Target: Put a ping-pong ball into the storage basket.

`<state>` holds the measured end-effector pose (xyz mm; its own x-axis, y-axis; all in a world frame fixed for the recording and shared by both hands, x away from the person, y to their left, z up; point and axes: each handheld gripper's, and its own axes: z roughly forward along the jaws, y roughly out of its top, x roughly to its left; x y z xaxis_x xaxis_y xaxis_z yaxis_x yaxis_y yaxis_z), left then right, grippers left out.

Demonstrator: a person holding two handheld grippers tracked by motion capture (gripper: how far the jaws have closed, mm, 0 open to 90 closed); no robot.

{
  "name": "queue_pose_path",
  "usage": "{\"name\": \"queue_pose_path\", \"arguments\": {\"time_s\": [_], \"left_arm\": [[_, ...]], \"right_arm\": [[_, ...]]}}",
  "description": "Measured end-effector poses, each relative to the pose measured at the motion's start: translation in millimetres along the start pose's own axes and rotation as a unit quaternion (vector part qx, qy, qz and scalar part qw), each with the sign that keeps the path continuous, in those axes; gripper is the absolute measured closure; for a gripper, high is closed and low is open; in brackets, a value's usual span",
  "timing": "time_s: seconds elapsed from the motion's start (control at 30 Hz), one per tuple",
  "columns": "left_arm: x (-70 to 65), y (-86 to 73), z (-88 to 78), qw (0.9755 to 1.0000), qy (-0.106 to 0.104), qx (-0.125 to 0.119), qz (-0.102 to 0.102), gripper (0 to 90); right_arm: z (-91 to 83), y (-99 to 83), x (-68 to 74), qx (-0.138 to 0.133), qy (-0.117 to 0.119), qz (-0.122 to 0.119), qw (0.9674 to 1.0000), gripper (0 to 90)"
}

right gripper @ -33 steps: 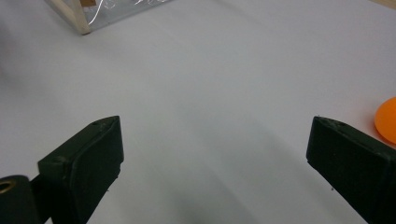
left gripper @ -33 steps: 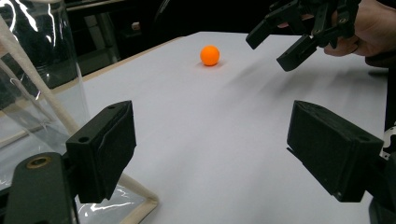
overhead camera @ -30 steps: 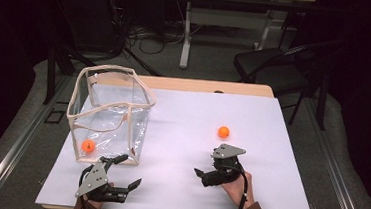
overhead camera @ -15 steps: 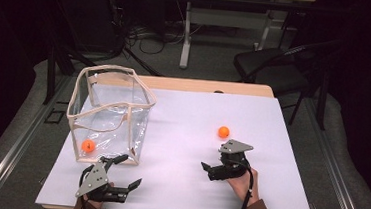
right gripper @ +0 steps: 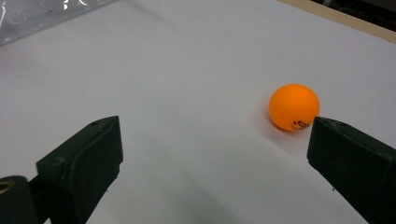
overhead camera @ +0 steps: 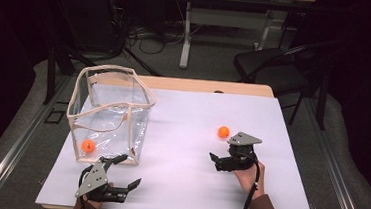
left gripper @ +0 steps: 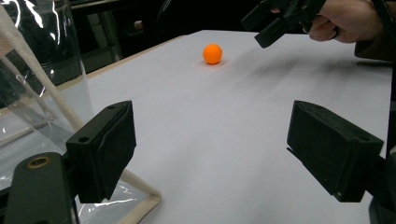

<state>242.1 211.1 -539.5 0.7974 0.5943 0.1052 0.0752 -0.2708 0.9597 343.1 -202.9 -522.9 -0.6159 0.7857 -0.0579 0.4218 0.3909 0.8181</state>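
Note:
An orange ball [overhead camera: 223, 132] lies on the white table [overhead camera: 187, 114], just beyond my right gripper [overhead camera: 217, 162]. In the right gripper view the ball [right gripper: 294, 107] sits close to the right jaw, and my right gripper [right gripper: 215, 158] is open and empty. A second orange ball [overhead camera: 88, 146] rests inside the clear bag [overhead camera: 110, 111] at the left. My left gripper [overhead camera: 127, 171] stands open in front of the bag, near the table's front edge. In the left gripper view my left gripper [left gripper: 210, 149] is empty, with the loose ball [left gripper: 212, 53] and the right gripper [left gripper: 275, 23] far ahead.
The clear bag [left gripper: 42, 93] has a beige trimmed rim and stands upright with its top open, right beside my left jaw. A black chair [overhead camera: 271, 71] and desk legs stand beyond the table's far edge. White tabletop stretches between the two grippers.
My right gripper has moved a little to the right and forward, closer to the loose orange ball. The left gripper, the bag and both balls have stayed put.

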Motion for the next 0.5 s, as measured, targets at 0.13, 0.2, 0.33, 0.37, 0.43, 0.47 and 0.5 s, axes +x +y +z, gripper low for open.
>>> {"name": "queue_pose_path", "arguments": {"time_s": [0.13, 0.2, 0.33, 0.37, 0.43, 0.47, 0.5], "left_arm": [[0.1, 0.3, 1.5, 1.0000, -0.002, 0.000, 0.000, 15.5], [0.2, 0.3, 1.6, 1.0000, -0.004, 0.001, 0.001, 15.5], [0.3, 0.3, 0.3, 1.0000, -0.002, -0.001, 0.001, 15.5], [0.1, 0.3, 0.2, 1.0000, -0.002, -0.001, 0.001, 15.5], [-0.6, 0.5, 0.1, 1.0000, -0.002, -0.001, 0.002, 15.5], [-0.7, 0.6, -0.1, 1.0000, -0.002, -0.001, 0.002, 15.5], [-0.9, 0.5, -0.1, 1.0000, -0.001, -0.001, 0.002, 15.5]], "right_arm": [[2.4, 0.3, -8.5, 0.003, -0.009, 0.007, 0.9999, 2.5], [3.9, 1.0, -11.6, 0.005, -0.013, 0.008, 0.9999, 2.1], [8.0, 6.0, -19.7, 0.008, -0.016, 0.022, 0.9996, 0.7], [8.8, 6.5, -21.0, 0.010, -0.016, 0.024, 0.9995, 0.3], [10.6, 7.1, -24.1, 0.012, -0.016, 0.027, 0.9994, 0.1], [11.3, 7.4, -25.2, 0.013, -0.017, 0.030, 0.9993, 0.0], [12.4, 7.9, -26.6, 0.015, -0.017, 0.029, 0.9993, 0.0]]}}
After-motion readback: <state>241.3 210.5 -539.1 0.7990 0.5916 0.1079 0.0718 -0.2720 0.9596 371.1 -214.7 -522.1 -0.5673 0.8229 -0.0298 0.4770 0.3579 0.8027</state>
